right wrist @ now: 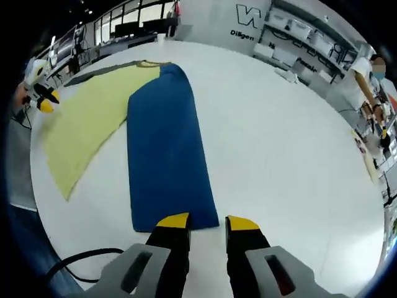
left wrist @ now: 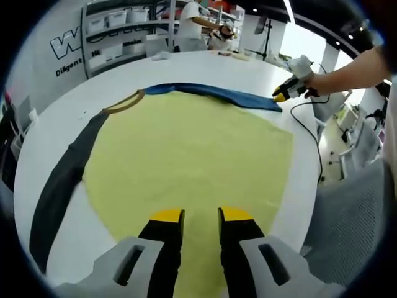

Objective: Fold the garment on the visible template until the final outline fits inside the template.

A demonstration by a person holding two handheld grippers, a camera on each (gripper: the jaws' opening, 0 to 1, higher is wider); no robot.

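Jaws first: in the left gripper view my left gripper [left wrist: 201,216] stands with its yellow-tipped black jaws a narrow gap apart, holding nothing, poised over the near hem of the pale yellow fabric garment [left wrist: 186,155], though I cannot tell whether the tips touch the cloth. That garment lies flat and spread across the round white bench [left wrist: 56,130], with a dark grey sleeve [left wrist: 62,180] trailing along its left side, a brownish collar [left wrist: 127,102] at the far edge, and a blue sleeve [left wrist: 211,93] stretched along the far side toward the right. At the end of that blue sleeve I see my right gripper [left wrist: 282,95] in a person's hand, its yellow tip just beside the cloth. In the right gripper view, the right gripper [right wrist: 206,222] also has its jaws slightly parted and empty, the left tip right at the near end of the blue sleeve [right wrist: 164,149], which runs away from me as a long flat band. Beyond it the yellow body [right wrist: 87,124] fans out to the left, where the left gripper [right wrist: 46,99] sits at the bench [right wrist: 279,155] edge. Farther off, shelving with white bins [left wrist: 121,28] lines a wall, and a person in a white shirt [left wrist: 192,25] stands behind the bench.
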